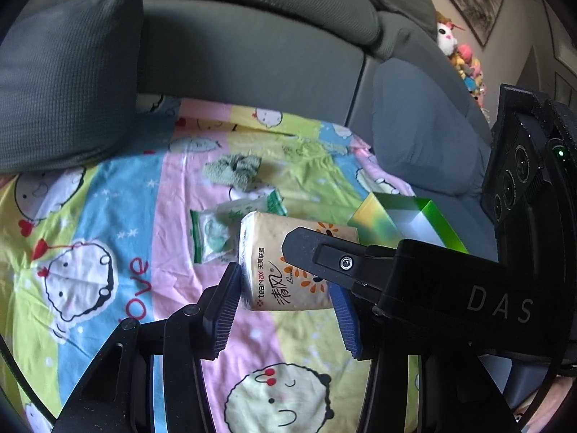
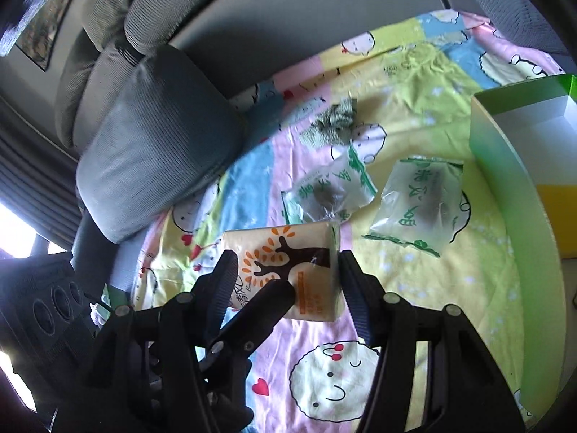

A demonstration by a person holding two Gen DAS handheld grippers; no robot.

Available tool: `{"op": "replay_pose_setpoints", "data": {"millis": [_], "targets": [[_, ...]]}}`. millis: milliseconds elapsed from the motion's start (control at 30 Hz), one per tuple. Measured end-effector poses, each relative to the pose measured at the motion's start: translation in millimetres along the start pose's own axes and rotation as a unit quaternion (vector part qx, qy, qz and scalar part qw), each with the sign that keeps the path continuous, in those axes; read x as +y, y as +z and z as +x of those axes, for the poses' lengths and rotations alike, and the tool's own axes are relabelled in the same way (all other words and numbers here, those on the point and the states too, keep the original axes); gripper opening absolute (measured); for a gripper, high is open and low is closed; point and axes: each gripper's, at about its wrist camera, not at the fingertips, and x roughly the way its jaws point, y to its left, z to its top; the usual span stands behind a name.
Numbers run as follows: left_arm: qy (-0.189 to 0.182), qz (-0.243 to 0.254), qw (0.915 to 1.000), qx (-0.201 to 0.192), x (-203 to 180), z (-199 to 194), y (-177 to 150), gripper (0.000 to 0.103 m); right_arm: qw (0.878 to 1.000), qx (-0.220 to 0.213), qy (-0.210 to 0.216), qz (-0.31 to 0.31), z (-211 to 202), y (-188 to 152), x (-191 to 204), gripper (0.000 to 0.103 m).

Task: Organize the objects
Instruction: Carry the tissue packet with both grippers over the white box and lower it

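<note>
Both grippers, left (image 1: 285, 306) & right (image 2: 285, 288), clamp one tissue pack (image 1: 288, 263), long axis running near-to-far, tilted. Green box (image 2: 505, 187) at right, open, looks empty.

Tissue pack (image 1: 288, 263) glossy plastic wrap; sheet (image 1: 119, 238) smooth printed cloth; cushion (image 1: 65, 83) ribbed fabric; box (image 2: 512, 166) glossy card.

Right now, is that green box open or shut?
Open. The green box has no lid on top, and its white inner walls show. They look bare, though its floor is hidden.
</note>
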Motion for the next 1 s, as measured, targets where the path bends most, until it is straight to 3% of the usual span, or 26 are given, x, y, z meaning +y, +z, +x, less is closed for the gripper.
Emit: {"op": "replay_pose_setpoints", "data": {"millis": [1000], "targets": [[-0.055,0.03,0.9941,-0.089,-33.9,-36.9,1.9,0.05,0.995,-0.089,-0.017,-0.048,-66.3,-7.0,14.0,0.058]]}}
